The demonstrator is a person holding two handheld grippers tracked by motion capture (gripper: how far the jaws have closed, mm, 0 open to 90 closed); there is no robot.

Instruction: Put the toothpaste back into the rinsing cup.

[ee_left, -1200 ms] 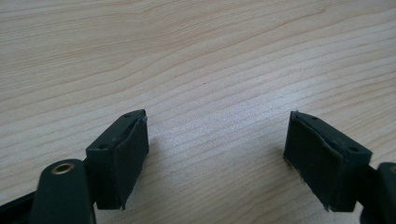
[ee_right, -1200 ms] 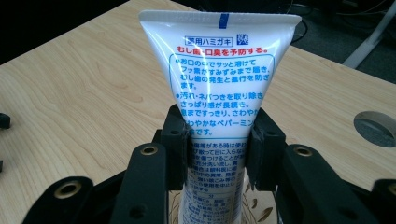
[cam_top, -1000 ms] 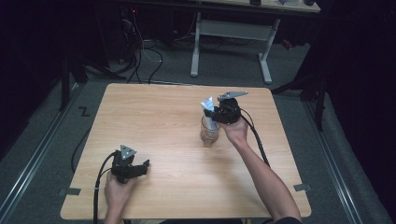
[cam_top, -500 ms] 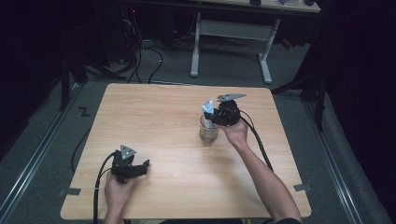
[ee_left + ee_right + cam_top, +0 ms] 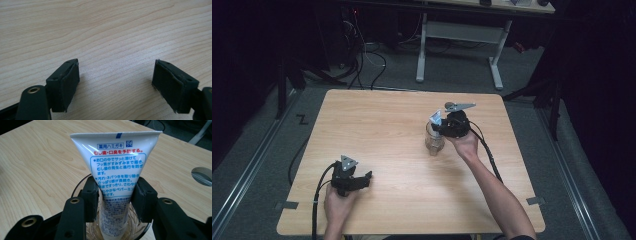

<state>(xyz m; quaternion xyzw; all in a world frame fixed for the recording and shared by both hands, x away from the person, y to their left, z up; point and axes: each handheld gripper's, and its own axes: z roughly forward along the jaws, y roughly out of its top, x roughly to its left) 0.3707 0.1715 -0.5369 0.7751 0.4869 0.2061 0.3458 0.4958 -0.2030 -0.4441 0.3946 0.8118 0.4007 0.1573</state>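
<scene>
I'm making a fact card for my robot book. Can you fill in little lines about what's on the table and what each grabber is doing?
Table: light wooden table
Glass: clear glass standing upright on the table
Tube: white toothpaste tube standing in the glass, flat end up
Right gripper: right gripper has a jaw on each side of the tube; the jaws have just been opening and no longer squeeze it
Left gripper: left gripper is open, nothing between its jaws, low over bare wood near the table's front left

black claws [image 5: 438,131], brass screws, trailing cables
</scene>
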